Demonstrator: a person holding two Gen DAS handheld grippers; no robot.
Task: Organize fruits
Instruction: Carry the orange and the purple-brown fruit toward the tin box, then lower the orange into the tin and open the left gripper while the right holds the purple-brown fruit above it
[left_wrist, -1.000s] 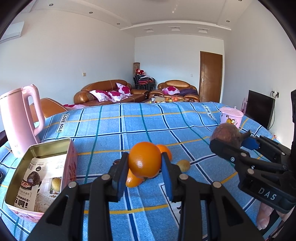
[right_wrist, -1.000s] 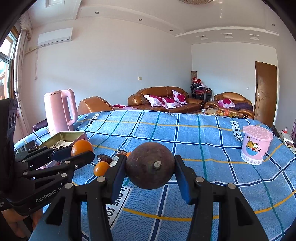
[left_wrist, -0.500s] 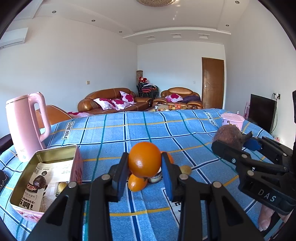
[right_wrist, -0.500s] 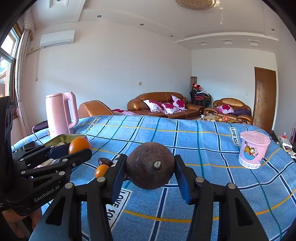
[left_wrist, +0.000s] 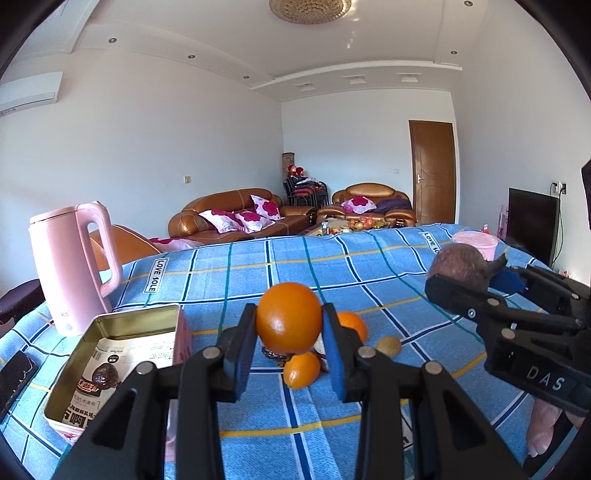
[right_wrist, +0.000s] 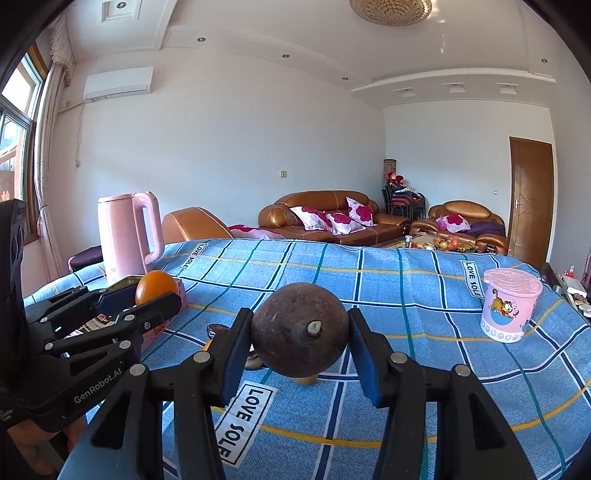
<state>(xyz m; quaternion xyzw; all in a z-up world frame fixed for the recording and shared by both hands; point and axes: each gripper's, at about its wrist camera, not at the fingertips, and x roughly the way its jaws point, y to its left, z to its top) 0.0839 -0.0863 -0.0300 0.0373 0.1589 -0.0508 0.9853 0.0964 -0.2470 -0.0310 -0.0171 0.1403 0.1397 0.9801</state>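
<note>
The left gripper (left_wrist: 289, 343) has its jaws clamped on an orange (left_wrist: 289, 317), held above the blue checked cloth (left_wrist: 229, 280) printed "LOVE SOLE". The right gripper (right_wrist: 300, 347), marked "DAS", has its jaws clamped on a brown round fruit (right_wrist: 300, 339). Right of the open tin (left_wrist: 122, 354), smaller oranges (left_wrist: 301, 369) lie on the cloth. The left gripper's body reads "GenRobot.AI".
</note>
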